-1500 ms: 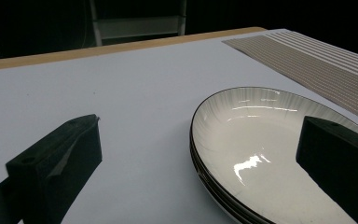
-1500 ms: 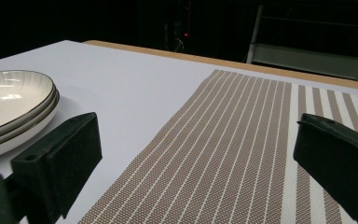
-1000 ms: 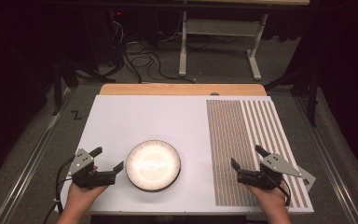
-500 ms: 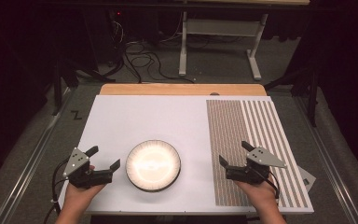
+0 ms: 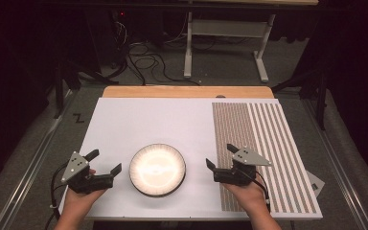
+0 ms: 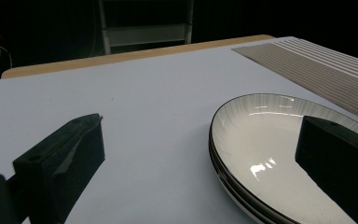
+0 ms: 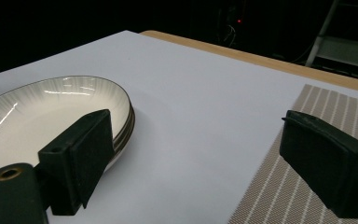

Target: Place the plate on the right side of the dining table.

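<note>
Flanking the plate (image 5: 157,169), left gripper (image 5: 106,164) jaws apart; right gripper (image 5: 219,156) jaws just narrowing, nothing between

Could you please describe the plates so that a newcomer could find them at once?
Start at the white board covering the table; the striped mat lies on its right side. The plates sit near the front edge, left of the mat, between the two tongs. They are the sole round things: glossy white, dark-rimmed, stacked.

No legible text or labels anywhere
</note>
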Motion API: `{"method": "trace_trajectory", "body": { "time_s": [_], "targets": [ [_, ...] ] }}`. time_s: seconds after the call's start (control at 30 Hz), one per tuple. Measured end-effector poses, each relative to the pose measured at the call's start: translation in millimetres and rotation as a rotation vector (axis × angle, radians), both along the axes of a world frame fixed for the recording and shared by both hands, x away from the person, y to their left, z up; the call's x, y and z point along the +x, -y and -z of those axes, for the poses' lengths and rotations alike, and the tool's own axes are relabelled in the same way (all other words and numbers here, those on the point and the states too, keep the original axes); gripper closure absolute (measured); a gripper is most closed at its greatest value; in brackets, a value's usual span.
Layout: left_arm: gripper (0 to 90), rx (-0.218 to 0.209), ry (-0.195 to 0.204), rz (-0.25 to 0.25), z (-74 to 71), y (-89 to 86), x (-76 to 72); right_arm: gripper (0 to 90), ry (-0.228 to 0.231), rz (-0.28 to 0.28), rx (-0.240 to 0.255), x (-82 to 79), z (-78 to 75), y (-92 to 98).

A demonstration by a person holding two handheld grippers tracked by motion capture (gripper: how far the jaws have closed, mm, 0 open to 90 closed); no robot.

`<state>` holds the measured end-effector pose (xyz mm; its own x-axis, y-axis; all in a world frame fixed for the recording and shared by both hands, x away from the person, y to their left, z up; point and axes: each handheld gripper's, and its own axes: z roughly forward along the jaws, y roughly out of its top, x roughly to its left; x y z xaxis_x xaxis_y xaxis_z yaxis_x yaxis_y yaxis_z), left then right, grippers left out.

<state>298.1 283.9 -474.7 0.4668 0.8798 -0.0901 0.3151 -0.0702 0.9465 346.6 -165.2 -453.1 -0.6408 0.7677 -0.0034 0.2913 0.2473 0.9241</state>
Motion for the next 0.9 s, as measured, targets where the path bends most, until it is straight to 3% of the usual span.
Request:
{"method": "trace_trajectory", "body": {
  "time_s": [0.5,0.63,0.77,0.9],
  "targets": [
    [2.7,0.003,0.008,-0.002,1.5,-1.2,-0.8,22.7,-0.028,-0.076,0.036,18.2,-2.5,-37.1],
    [4.6,0.01,0.004,-0.007,3.8,0.5,-0.4,30.5,-0.047,-0.094,0.025,18.8,3.1,-43.3],
    [6.0,-0.004,-0.005,-0.013,4.9,0.6,0.3,44.1,-0.05,-0.122,0.001,13.7,11.9,-48.7],
    [6.2,-0.019,-0.002,-0.025,4.7,1.8,-0.8,50.5,-0.062,-0.109,0.014,10.6,15.4,-51.2]
  ]
}}
